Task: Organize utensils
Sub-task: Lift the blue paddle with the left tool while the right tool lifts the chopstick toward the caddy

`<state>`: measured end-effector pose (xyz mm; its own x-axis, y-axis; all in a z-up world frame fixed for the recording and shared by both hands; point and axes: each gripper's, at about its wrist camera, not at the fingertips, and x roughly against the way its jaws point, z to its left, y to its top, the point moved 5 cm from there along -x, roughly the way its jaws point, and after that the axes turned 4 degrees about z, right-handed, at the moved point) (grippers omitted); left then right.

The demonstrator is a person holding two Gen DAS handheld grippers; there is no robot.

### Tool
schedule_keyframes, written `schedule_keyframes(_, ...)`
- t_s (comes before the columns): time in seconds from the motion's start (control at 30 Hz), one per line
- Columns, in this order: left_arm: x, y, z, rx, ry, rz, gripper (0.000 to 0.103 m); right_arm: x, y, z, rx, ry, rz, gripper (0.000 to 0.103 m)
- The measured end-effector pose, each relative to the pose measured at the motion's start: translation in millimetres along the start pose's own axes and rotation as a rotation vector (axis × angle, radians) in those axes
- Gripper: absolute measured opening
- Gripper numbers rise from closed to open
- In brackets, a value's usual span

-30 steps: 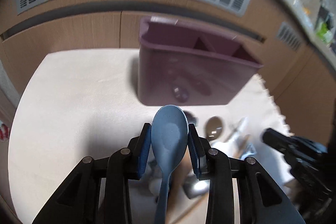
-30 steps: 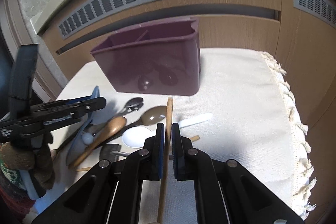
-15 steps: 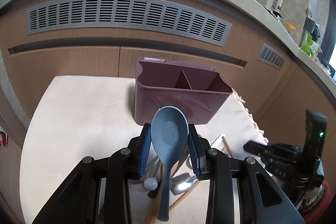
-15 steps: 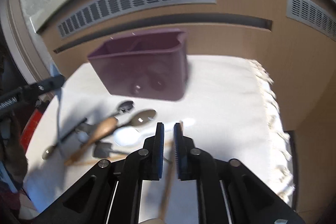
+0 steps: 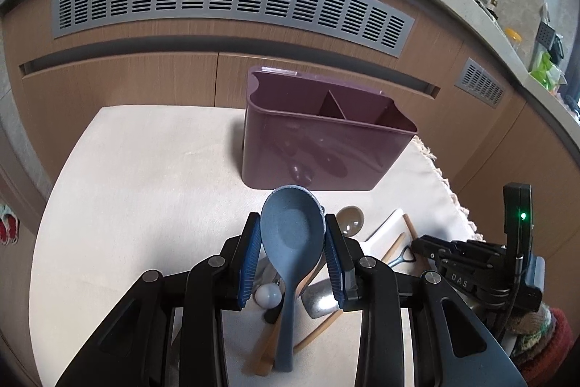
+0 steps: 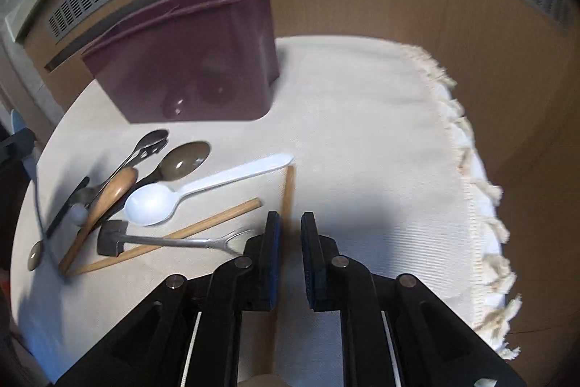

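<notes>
My left gripper [image 5: 293,223] is shut on a blue spoon [image 5: 291,236], bowl forward, held above the cloth in front of the purple divided utensil holder [image 5: 326,136]. My right gripper [image 6: 290,223] is slightly open; a wooden chopstick [image 6: 288,187] runs between its jaws and lies on the cloth, no longer pinched. The holder [image 6: 188,60] stands far left in the right wrist view. A pile of utensils lies left of the right gripper: white plastic spoon [image 6: 188,193], wooden spoon [image 6: 108,194], metal spoon [image 6: 185,160], a second chopstick [image 6: 181,233], a small spatula [image 6: 152,240].
A cream cloth [image 6: 362,133] with a fringed right edge [image 6: 475,191] covers the round table. Wooden cabinets with grey vents [image 5: 232,2] stand behind. The right gripper also shows at the lower right of the left wrist view [image 5: 471,260].
The left gripper lifted the blue spoon and pulled back from the holder. The right gripper lowered its chopstick to the cloth and opened its jaws a little.
</notes>
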<state>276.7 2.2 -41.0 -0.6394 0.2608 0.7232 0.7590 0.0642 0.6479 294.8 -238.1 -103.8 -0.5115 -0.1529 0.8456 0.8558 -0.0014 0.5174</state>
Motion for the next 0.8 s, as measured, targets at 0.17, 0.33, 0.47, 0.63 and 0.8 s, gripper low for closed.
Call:
schedule_keyframes(0.17, -1, 1, -3, -0.009, 0.003, 0.003, 0.035, -5, 2, 7, 0.022, -0.017, -0.023, 0.017)
schedule_keyframes(0.33, 1, 1, -4, -0.017, 0.004, 0.006, 0.035, -7, 3, 8, 0.017, -0.007, -0.035, 0.019)
schedule_keyframes(0.47, 3, 1, -6, -0.028, 0.007, 0.007, 0.035, -5, 4, 3, 0.002, 0.015, -0.017, 0.007)
schedule_keyframes(0.63, 5, -2, -12, -0.039, 0.008, 0.009, 0.035, 29, 6, 18, 0.030, 0.059, -0.107, 0.006)
schedule_keyframes(0.8, 9, -5, -17, -0.049, 0.003, 0.008, 0.035, 71, 10, 44, 0.089, 0.082, -0.224, 0.006)
